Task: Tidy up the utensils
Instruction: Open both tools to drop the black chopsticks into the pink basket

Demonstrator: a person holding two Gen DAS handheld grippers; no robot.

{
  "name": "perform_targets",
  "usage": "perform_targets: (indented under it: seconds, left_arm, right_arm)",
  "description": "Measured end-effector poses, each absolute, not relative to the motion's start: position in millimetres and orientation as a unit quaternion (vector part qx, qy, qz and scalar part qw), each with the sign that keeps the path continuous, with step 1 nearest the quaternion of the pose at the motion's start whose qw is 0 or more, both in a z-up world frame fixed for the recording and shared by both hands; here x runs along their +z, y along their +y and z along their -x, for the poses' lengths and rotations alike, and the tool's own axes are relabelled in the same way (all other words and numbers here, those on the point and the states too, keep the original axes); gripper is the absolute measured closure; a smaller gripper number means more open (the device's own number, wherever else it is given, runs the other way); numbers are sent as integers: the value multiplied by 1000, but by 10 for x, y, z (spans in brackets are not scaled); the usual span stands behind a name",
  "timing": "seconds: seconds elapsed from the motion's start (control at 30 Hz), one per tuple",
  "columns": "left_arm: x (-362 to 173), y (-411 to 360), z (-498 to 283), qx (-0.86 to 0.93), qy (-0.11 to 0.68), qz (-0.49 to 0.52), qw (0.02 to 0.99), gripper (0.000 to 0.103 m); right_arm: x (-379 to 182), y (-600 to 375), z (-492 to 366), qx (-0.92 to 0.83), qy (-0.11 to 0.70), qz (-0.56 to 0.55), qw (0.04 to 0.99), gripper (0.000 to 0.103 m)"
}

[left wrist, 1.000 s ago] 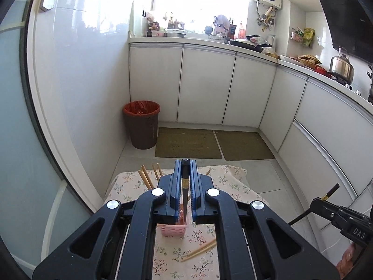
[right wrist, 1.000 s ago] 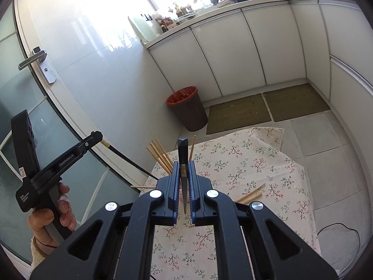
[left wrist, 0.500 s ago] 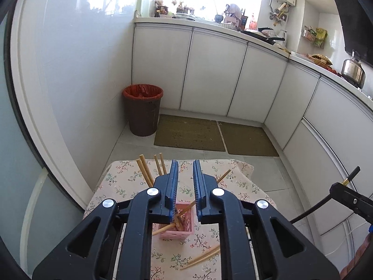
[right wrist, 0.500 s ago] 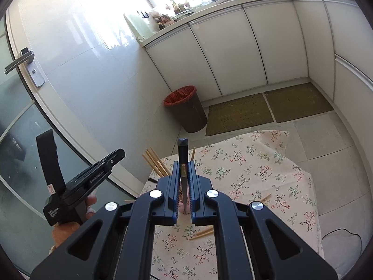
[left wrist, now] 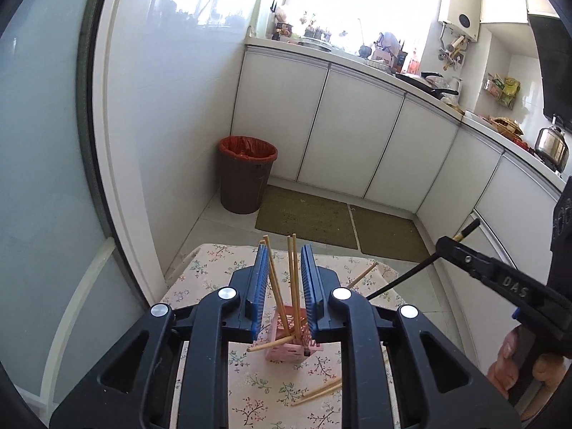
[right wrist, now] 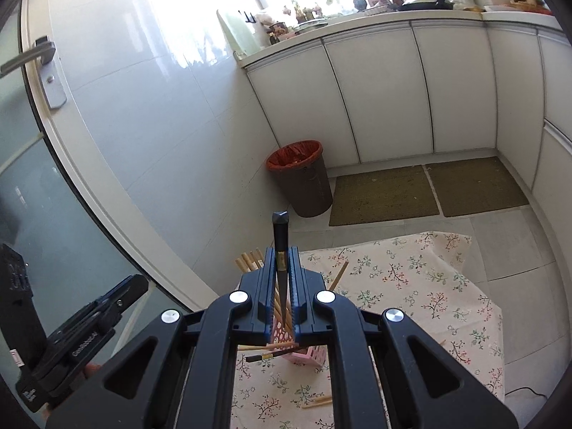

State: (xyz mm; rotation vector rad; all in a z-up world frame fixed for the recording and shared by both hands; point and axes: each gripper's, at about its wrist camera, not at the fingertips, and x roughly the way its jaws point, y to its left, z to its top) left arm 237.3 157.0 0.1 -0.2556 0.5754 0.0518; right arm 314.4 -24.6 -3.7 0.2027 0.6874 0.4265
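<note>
Left wrist view shows the left tool point(left wrist: 284, 279) spread wide above the pink holder point(left wrist: 291, 343), while the right tool point(right wrist: 280, 279) pinches a dark chopstick point(right wrist: 280, 246).

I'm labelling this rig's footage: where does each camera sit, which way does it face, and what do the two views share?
Left wrist: on the left gripper, open, looking down at the pink holder; the right hand shows.
Right wrist: on the right gripper, shut on a dark chopstick above that holder; the other gripper's handle shows at left.
Shared: floral tablecloth, holder, red-lined bin, mats.
</note>
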Motion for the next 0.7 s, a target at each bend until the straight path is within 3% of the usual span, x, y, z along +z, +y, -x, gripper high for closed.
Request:
perform_targets:
  seconds: [0.2, 0.5, 0.7]
  left_arm:
    - [-149, 1665, -2355, 30, 298, 133, 945, 84]
    - [31, 1521, -2188, 31, 282, 119, 951, 84]
    - [146, 1273, -2014, 26, 282, 98, 954, 77]
  right_arm:
    - [-444, 59, -3311, 218, 351, -74, 908, 92]
    - [-3, -124, -2835, 202, 312, -30, 928, 91]
    - [67, -341, -2473, 185, 307, -25, 933, 91]
